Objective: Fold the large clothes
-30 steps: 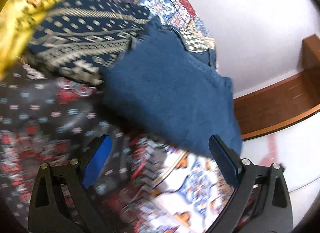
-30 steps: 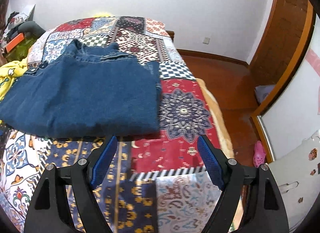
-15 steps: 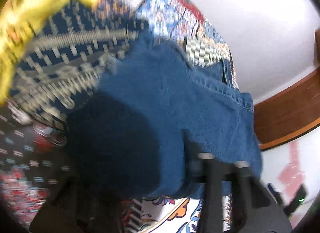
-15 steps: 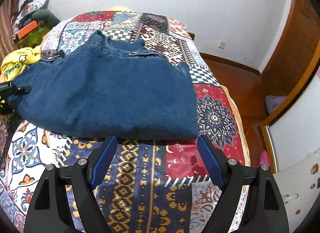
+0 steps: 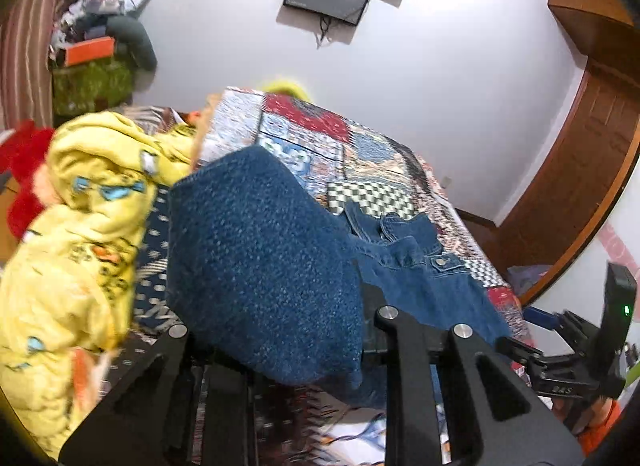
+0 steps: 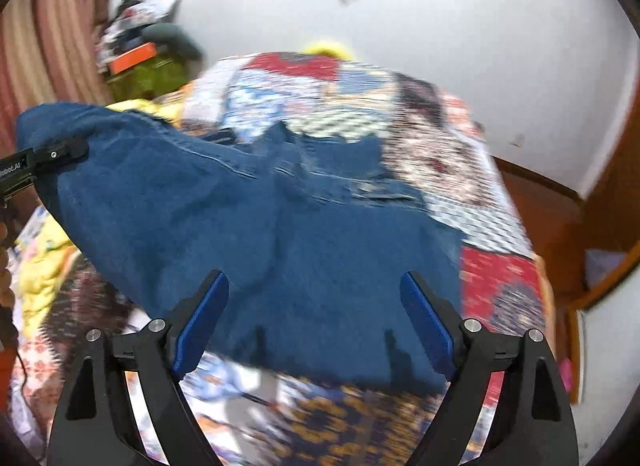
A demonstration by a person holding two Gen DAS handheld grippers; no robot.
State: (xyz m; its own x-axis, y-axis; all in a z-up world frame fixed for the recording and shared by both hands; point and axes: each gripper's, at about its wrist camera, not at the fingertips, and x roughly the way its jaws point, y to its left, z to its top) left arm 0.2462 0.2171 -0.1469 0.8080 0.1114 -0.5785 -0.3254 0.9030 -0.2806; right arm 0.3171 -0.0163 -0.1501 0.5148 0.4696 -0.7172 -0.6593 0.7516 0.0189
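Between the left gripper's (image 5: 280,346) closed fingers a corner of the denim jacket (image 6: 280,225) is pinched and lifted; the right gripper (image 6: 316,318) hovers wide open over its near hem. Carry the corner across evenly, laying it flat on the patchwork bed (image 6: 500,278).

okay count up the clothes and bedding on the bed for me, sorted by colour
Blue: 1, the denim garment, one end lifted by the left gripper
Yellow: 1, the crumpled yellow garment
Multicolour: 1, the patchwork bedspread
Total: 3
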